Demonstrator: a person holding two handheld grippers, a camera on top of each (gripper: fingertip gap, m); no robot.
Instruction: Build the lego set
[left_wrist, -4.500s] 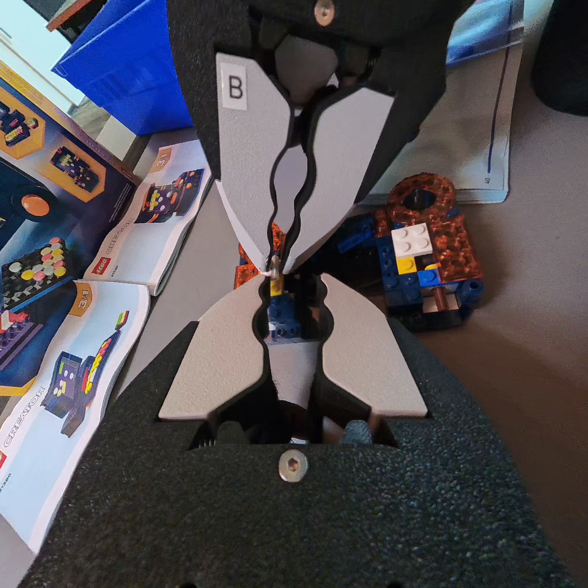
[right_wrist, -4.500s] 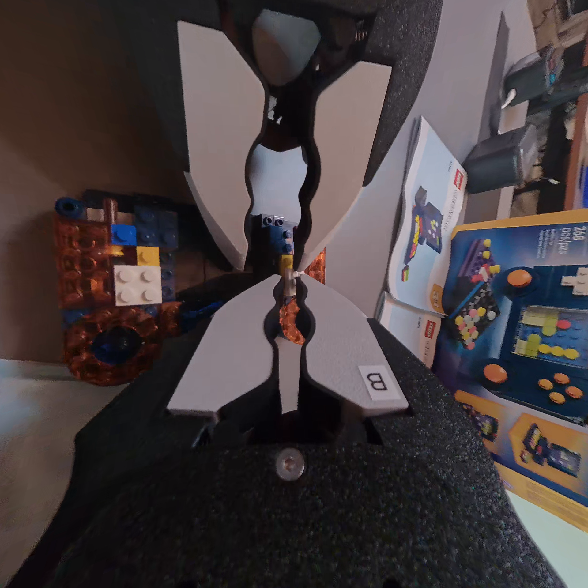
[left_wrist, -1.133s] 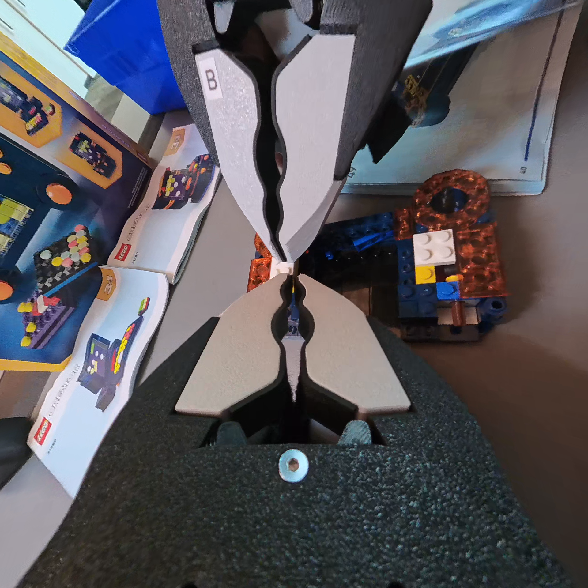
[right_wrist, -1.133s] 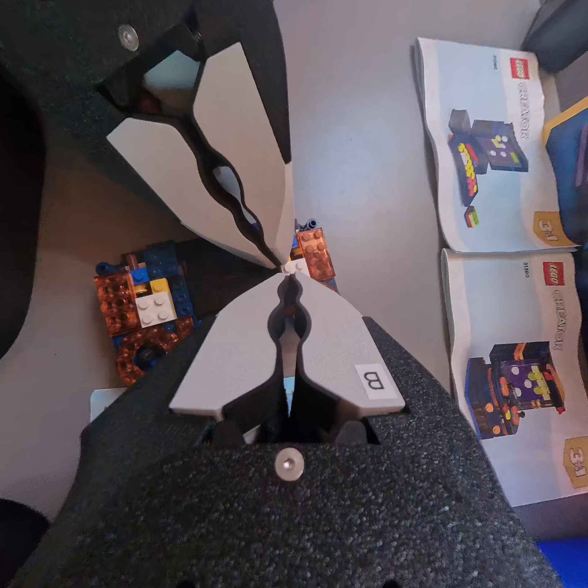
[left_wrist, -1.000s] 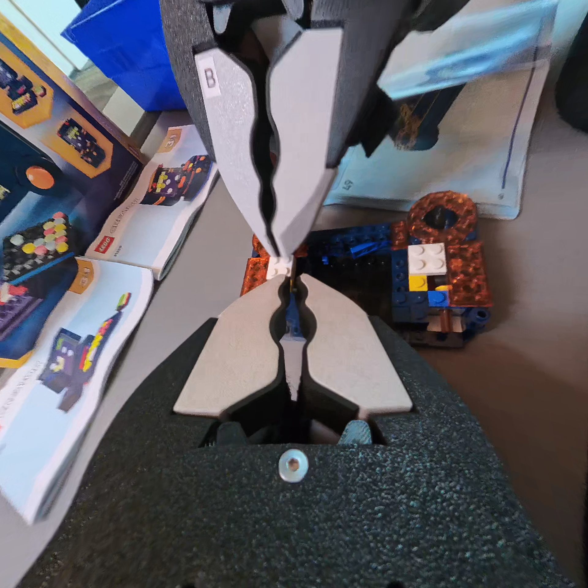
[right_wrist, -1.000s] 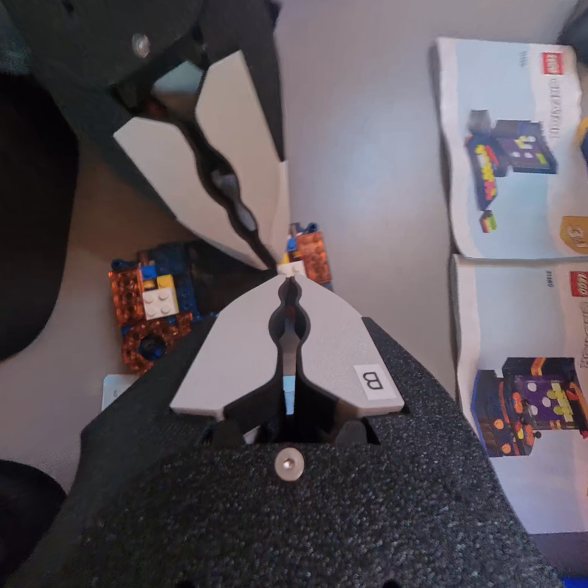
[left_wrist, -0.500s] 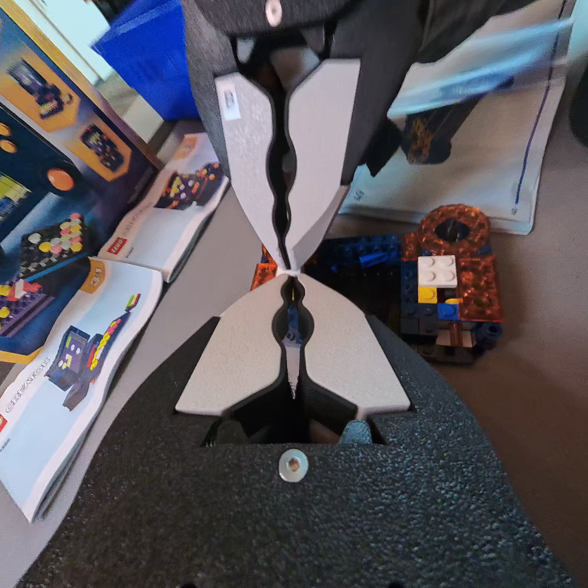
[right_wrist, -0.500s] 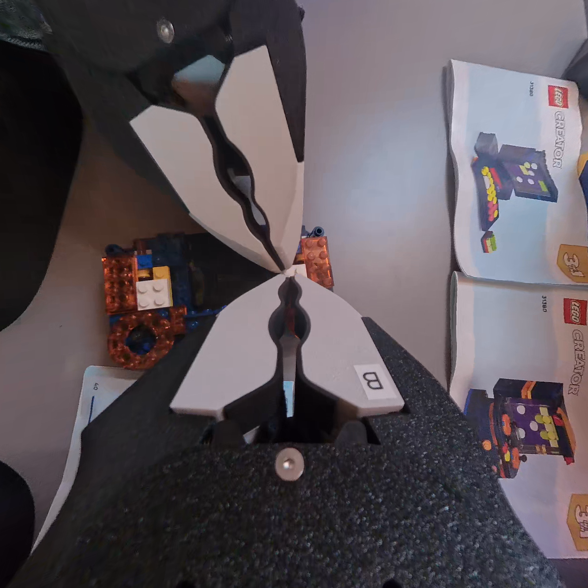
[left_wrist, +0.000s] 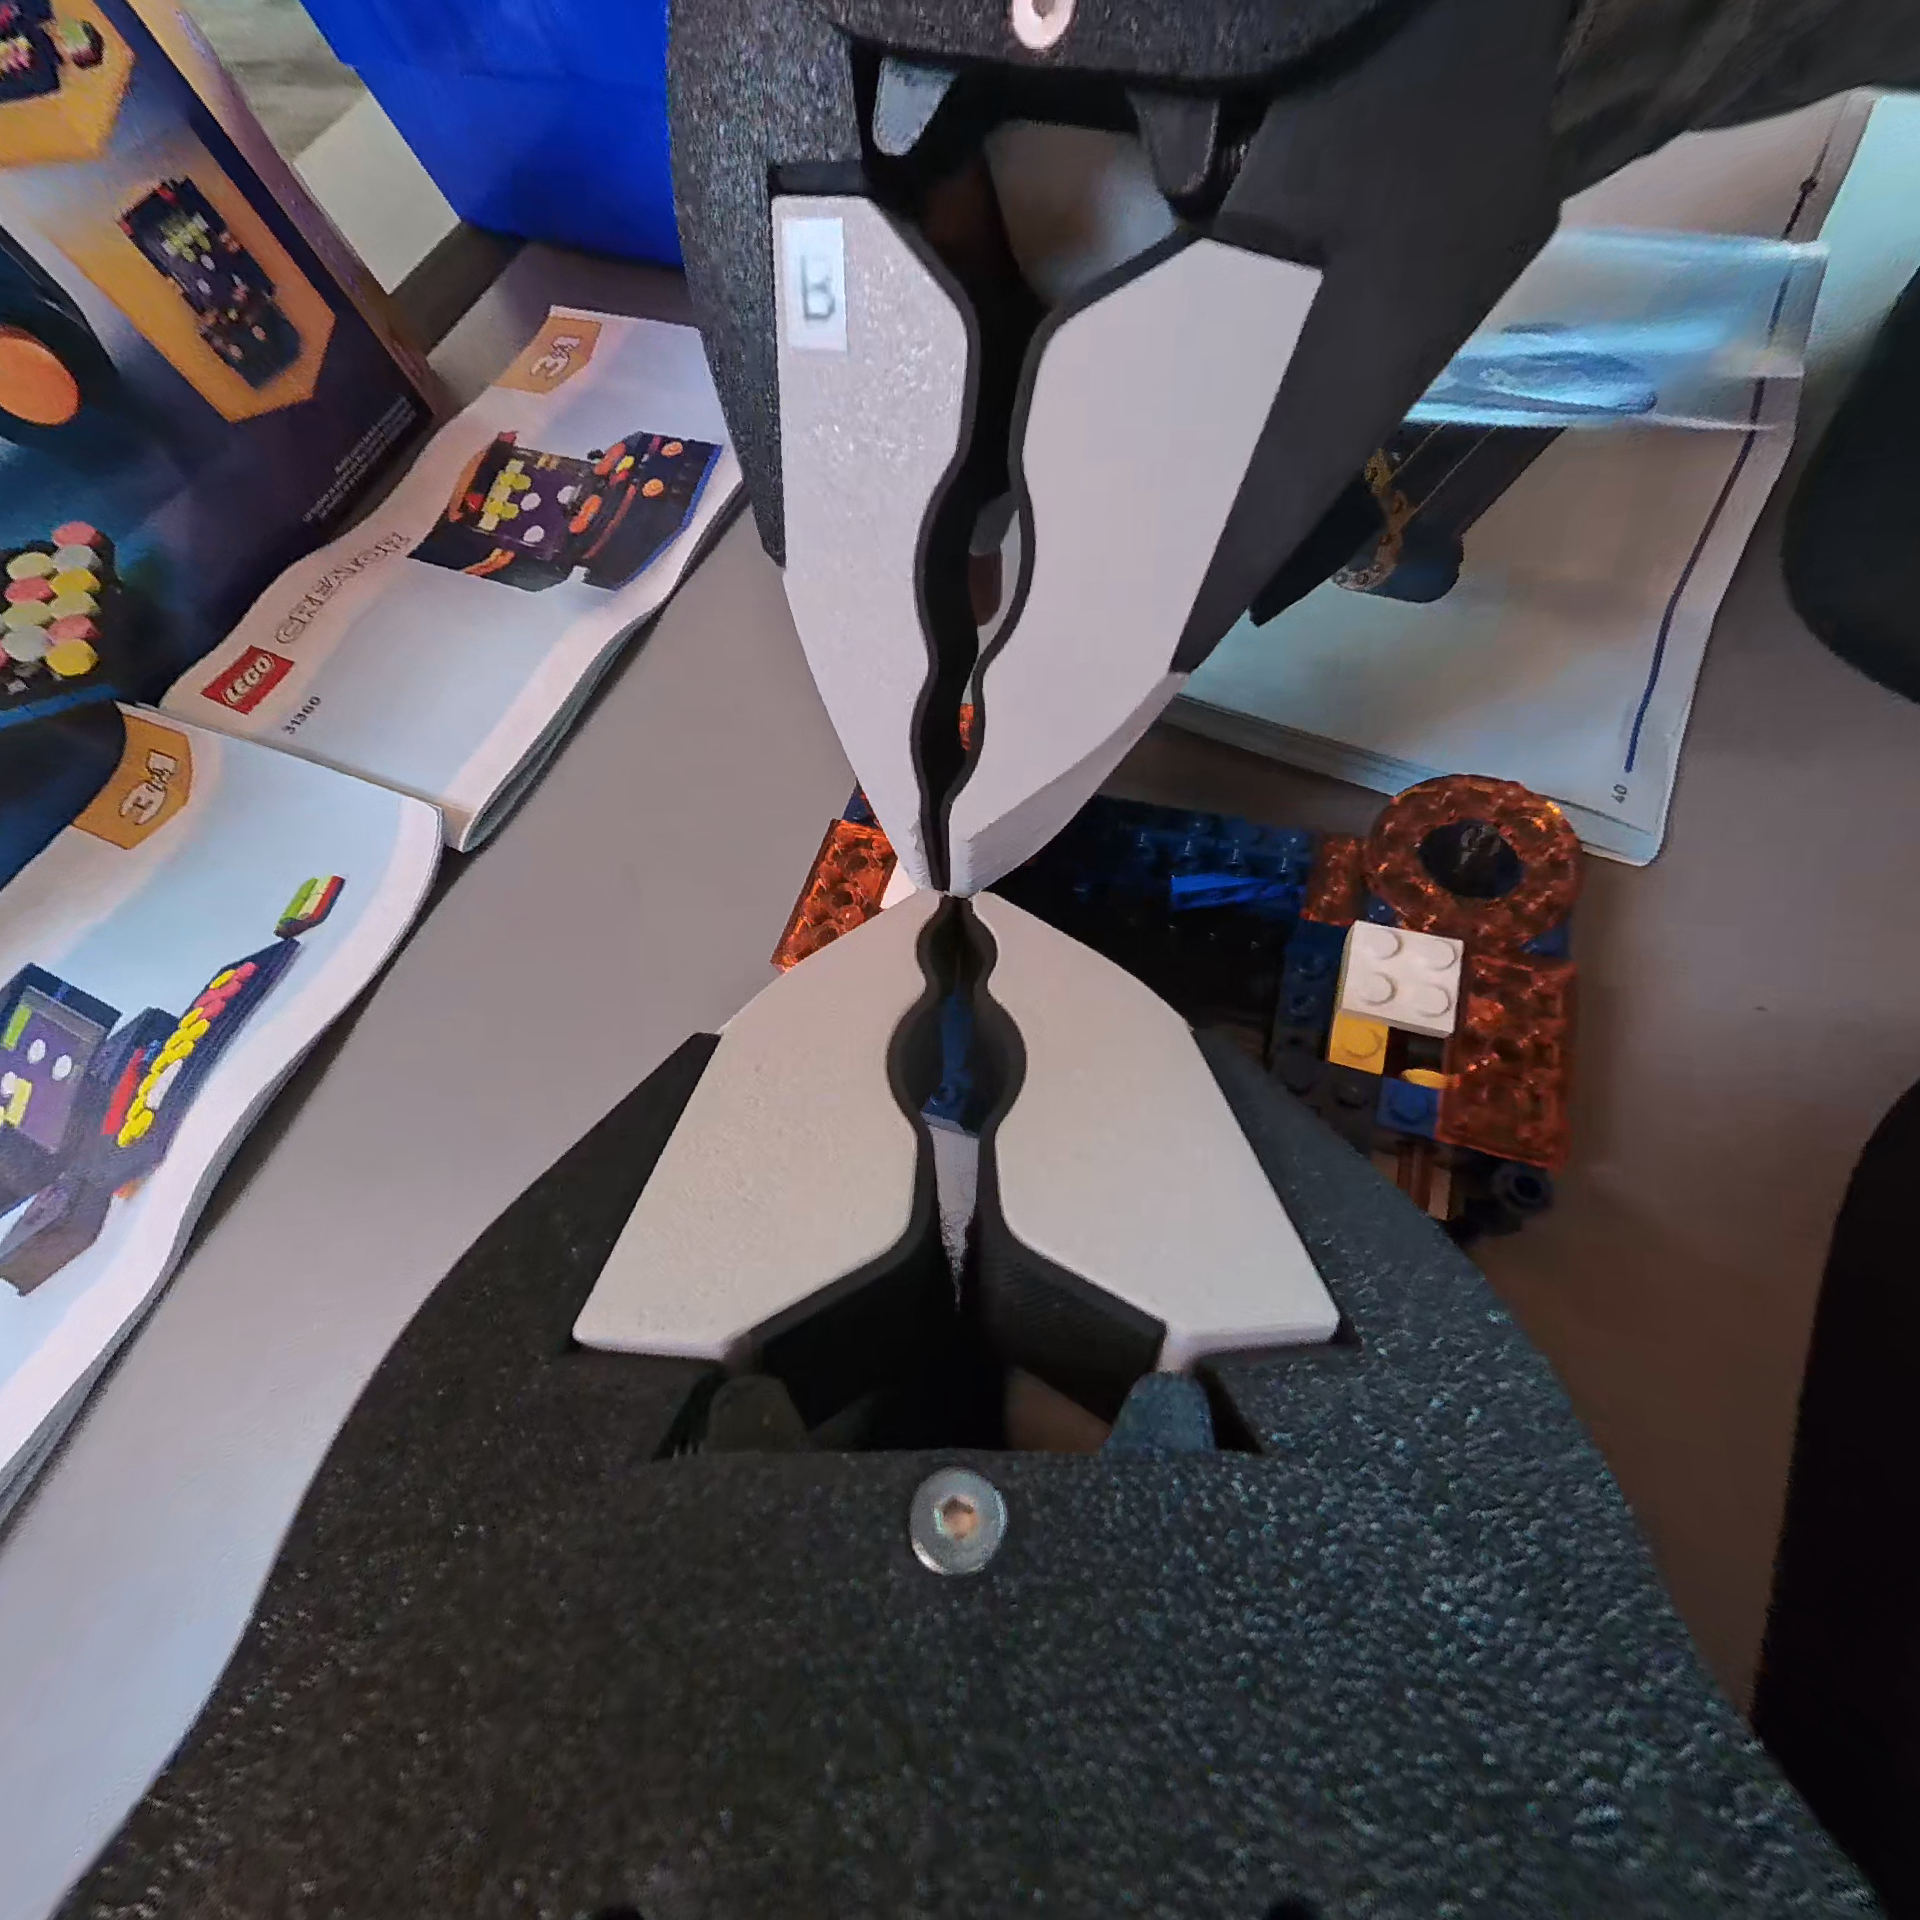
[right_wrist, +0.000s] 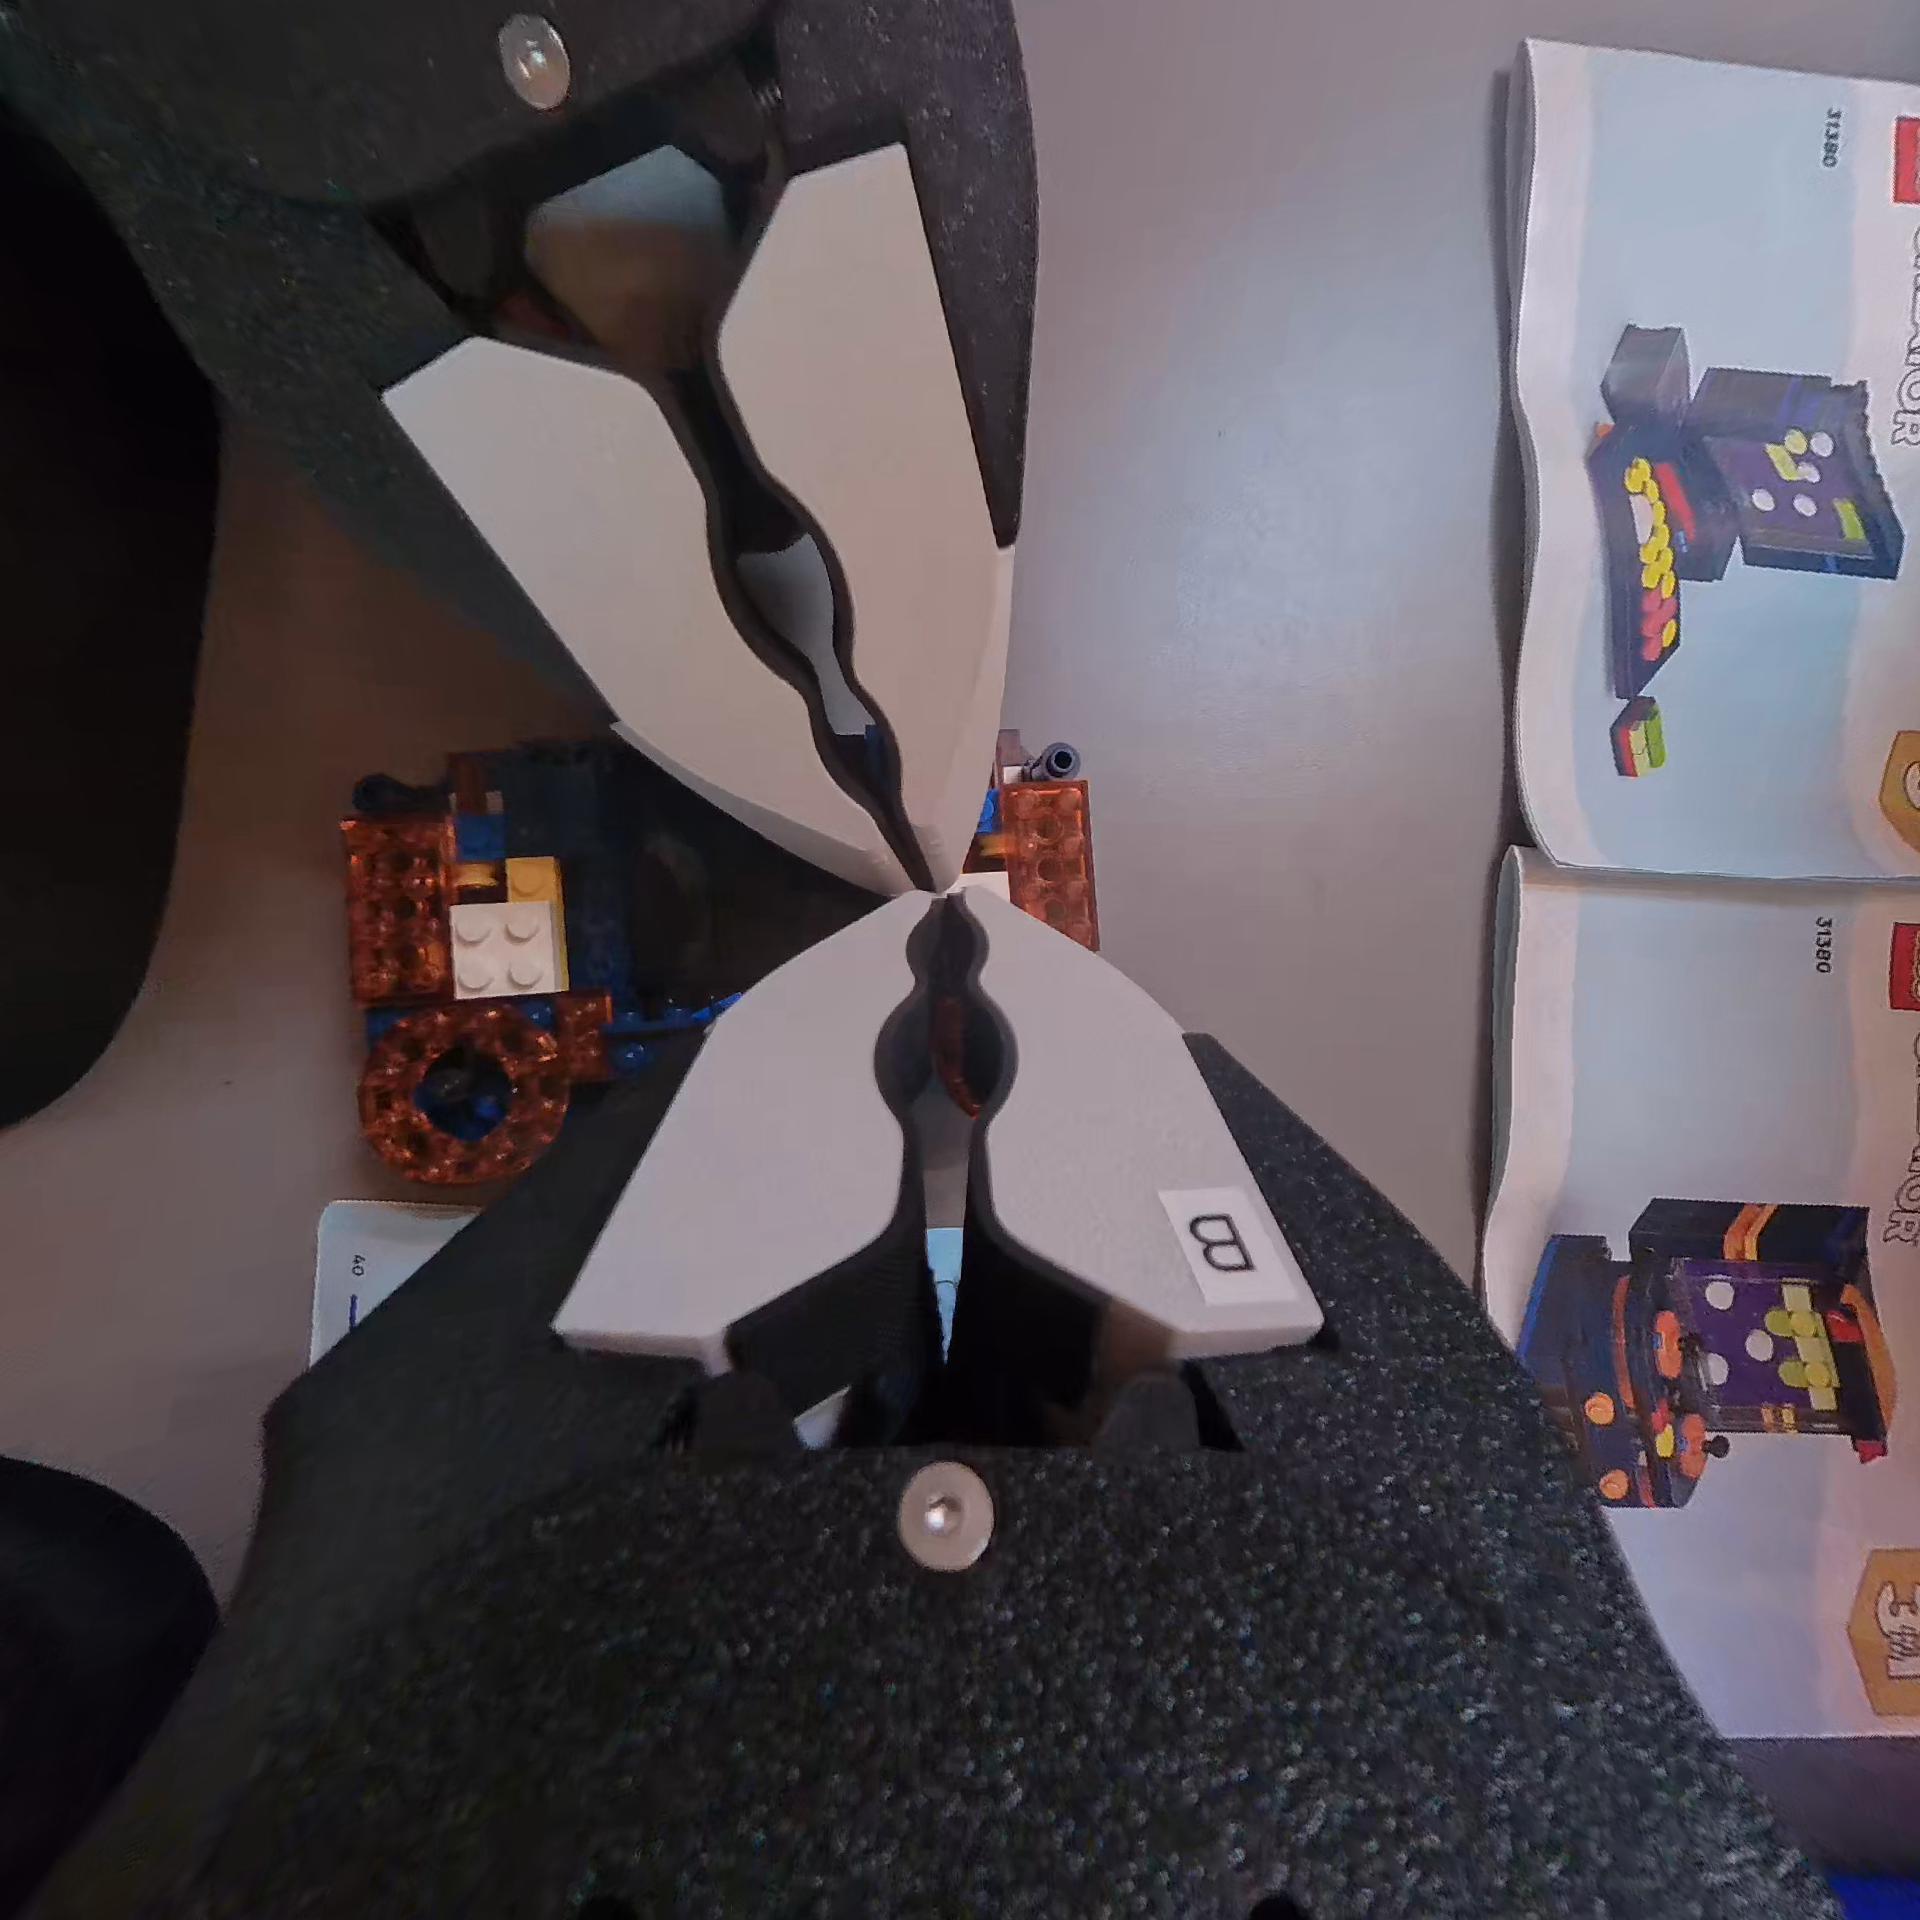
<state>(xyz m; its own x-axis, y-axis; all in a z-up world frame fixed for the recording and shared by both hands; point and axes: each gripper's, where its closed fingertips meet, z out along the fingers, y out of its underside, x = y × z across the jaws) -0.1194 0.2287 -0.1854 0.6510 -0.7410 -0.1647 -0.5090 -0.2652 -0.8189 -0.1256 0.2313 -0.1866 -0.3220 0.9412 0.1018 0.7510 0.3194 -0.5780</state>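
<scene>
Above the middle of the grey table (right_wrist: 1247, 416), the left gripper (left_wrist: 951, 902) and right gripper (right_wrist: 940, 902) meet tip to tip, both clenched; whether a piece sits between them cannot be told. Directly below lies a studded brick model (left_wrist: 1444, 997), long axis left to right, its translucent orange plate (right_wrist: 1055, 862) nearest the tips. Glossy booklets (right_wrist: 1683, 520) line the far edge.

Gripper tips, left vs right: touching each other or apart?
Touching. In the left wrist view the left gripper and right gripper meet tip to tip with no gap visible; the right wrist view shows the same, above the brick model.
</scene>
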